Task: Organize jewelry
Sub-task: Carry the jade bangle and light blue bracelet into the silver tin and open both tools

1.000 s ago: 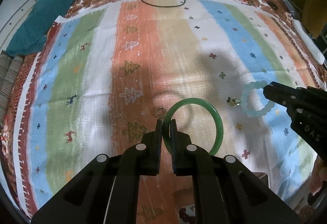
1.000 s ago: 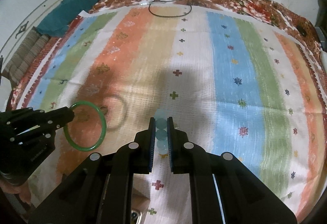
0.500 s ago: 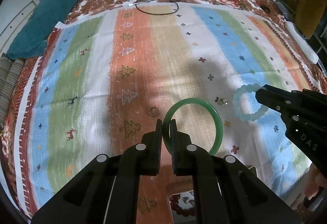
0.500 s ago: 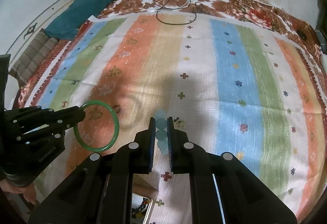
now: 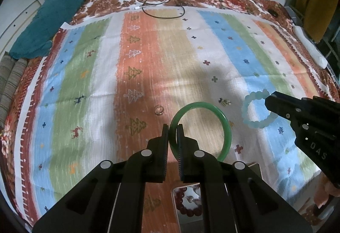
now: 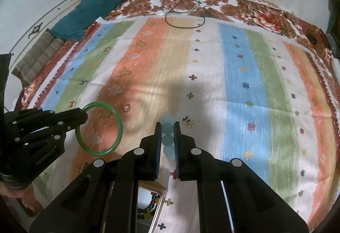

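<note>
L hand-held gripper [image 5: 173, 134] pinching green bangle [image 5: 223, 124]; R hand-held gripper [image 6: 167, 137] pinching pale-blue bead bracelet [image 6: 167, 140]. Both hanging over bed's near edge. Jewelry box [image 5: 187, 201] lying directly below, nearer L.

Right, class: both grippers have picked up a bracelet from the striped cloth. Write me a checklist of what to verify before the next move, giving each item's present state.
1. Left gripper shut on the green bangle: ok.
2. Right gripper shut on the pale blue bead bracelet: ok.
3. Both pieces lifted off the striped cloth: ok, each hangs above it.
4. The two grippers stand apart, not touching: ok.
5. Small ring and small charm collected: not ok, both lie on the cloth.
6. Room in the jewelry box below: cannot tell, the fingers hide most of it.
</note>
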The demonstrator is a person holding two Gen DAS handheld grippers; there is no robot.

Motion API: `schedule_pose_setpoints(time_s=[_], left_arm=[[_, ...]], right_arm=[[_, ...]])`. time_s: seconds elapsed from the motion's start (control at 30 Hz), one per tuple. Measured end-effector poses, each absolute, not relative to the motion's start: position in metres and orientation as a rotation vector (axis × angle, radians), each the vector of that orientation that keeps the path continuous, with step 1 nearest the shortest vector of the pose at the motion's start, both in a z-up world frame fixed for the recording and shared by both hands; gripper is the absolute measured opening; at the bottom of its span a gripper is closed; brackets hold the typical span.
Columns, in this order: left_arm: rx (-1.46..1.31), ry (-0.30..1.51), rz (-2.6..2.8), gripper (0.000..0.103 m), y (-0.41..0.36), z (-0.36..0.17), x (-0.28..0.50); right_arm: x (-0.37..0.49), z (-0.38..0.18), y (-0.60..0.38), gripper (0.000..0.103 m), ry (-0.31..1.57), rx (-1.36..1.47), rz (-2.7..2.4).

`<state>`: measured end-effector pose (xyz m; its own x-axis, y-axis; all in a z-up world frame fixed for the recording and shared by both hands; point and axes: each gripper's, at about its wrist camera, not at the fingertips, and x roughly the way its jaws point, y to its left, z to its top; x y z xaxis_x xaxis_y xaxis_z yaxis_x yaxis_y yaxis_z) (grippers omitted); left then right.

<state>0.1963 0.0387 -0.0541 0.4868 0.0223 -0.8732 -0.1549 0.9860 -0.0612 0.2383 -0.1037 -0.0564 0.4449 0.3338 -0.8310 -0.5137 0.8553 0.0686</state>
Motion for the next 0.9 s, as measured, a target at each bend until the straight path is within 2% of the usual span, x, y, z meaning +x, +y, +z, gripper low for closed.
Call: schedule_pose_setpoints(time_s=[0.9], left_arm=[[-0.139,1.006,0.108,0.007,0.025,-0.041,0.147]], right_arm=[[0.187,-0.036,-0.113,0.012,0.915,-0.219,0.567]])
